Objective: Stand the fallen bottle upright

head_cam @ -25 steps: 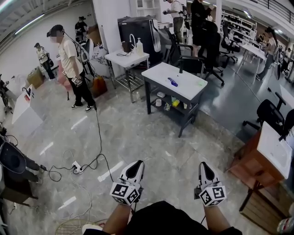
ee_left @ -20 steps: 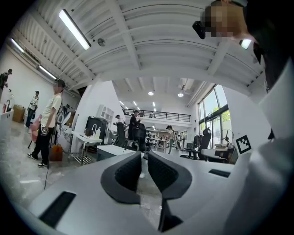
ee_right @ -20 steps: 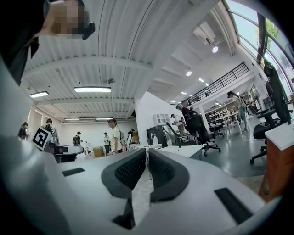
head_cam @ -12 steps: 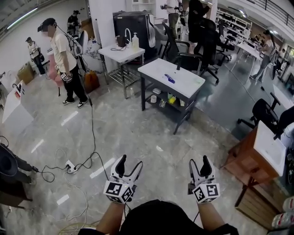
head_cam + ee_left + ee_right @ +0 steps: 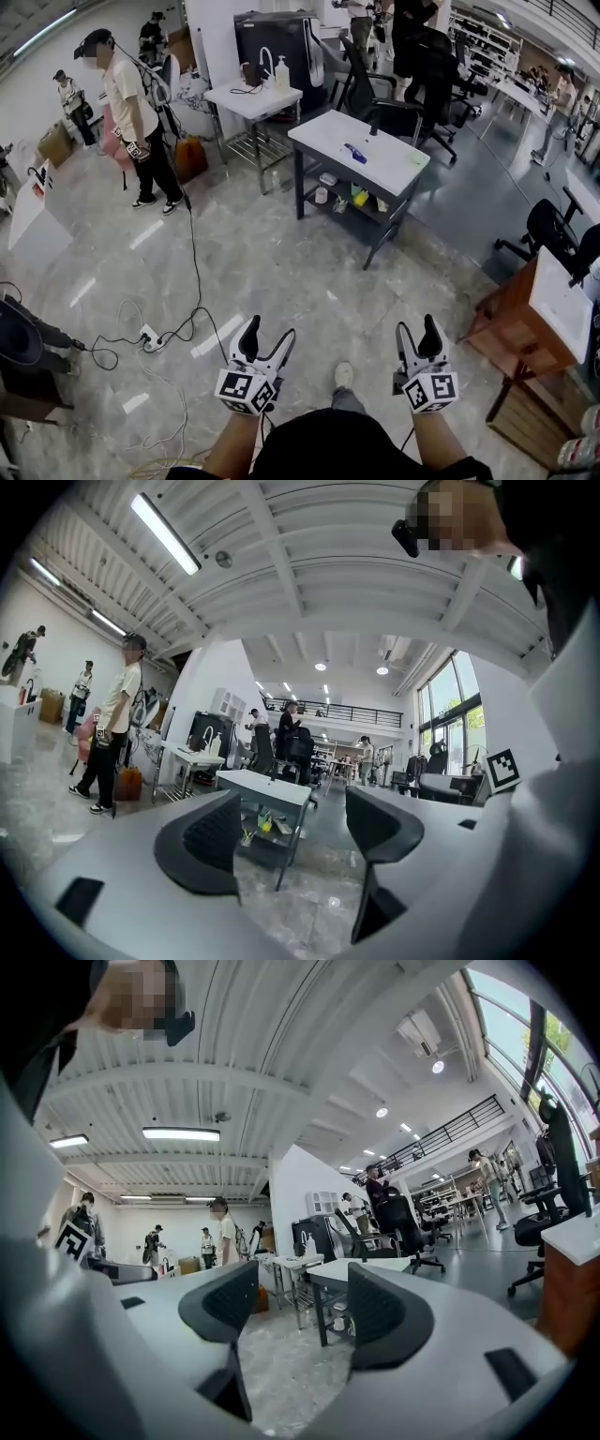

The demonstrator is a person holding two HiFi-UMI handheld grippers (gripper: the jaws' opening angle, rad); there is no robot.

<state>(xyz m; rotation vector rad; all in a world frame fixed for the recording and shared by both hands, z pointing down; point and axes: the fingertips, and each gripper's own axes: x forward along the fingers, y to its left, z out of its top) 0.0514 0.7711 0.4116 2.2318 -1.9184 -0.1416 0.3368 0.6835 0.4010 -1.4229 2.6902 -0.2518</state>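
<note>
- None of the task appears done: the bottle (image 5: 354, 153), a small bluish thing, lies on its side on the white surface (image 5: 389, 173) across the room, well apart from both claws.
- The left claw (image 5: 267, 330) and the right claw (image 5: 417, 325) have just been opening; both stand wide, with nothing between their jaws.
- What seems left is to reach the surface, grasp the bottle and stand it upright.

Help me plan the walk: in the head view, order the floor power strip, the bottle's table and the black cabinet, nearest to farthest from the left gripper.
1. Power strip, on the floor left of the left gripper.
2. Table with the fallen bottle, ahead and right.
3. Black cabinet, farthest back, behind that table.
</note>
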